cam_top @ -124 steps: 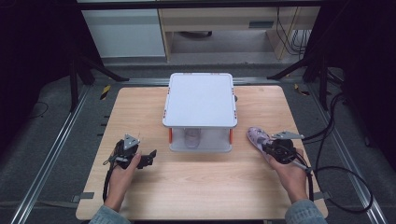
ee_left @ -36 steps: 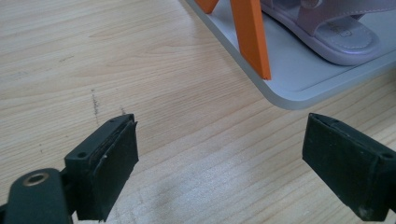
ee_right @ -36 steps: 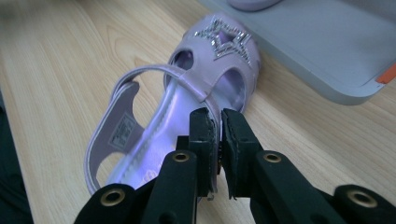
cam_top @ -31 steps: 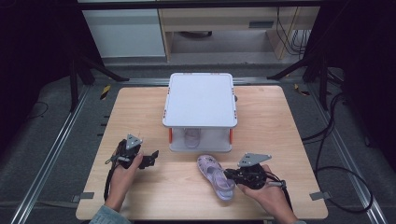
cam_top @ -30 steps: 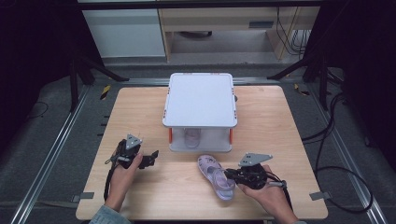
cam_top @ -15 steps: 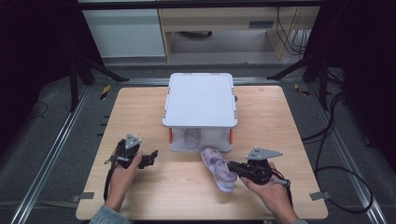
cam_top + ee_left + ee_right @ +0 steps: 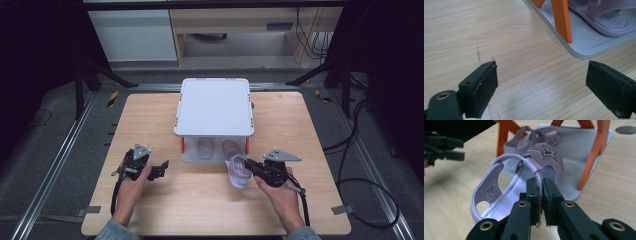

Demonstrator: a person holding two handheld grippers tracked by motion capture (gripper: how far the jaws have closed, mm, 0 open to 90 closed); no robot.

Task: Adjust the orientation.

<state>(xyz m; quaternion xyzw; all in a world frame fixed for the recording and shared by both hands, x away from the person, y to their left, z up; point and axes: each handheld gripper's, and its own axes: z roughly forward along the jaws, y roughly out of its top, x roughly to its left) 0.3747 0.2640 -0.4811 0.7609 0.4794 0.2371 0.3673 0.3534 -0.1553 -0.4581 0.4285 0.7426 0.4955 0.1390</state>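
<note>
Just in front of the white two-tier shoe rack with orange posts point(image 7: 215, 107), the right tongs point(image 7: 541, 192), clamped on the lilac star-trimmed sandal's point(image 7: 524, 177) side strap, look set to slide it onto the lower shelf beside its mate point(image 7: 205, 147), toe first, while the left tongs point(image 7: 544, 82) wait apart.

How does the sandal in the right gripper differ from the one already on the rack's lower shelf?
The held sandal is pinched by its side strap in the right gripper, while the shelved sandal is touched by no gripper. The held sandal is tilted, its toe at the shelf's front edge and its heel out over the table; the shelved sandal lies flat inside the rack. Both are pale lilac strap sandals, apparently a pair.
</note>
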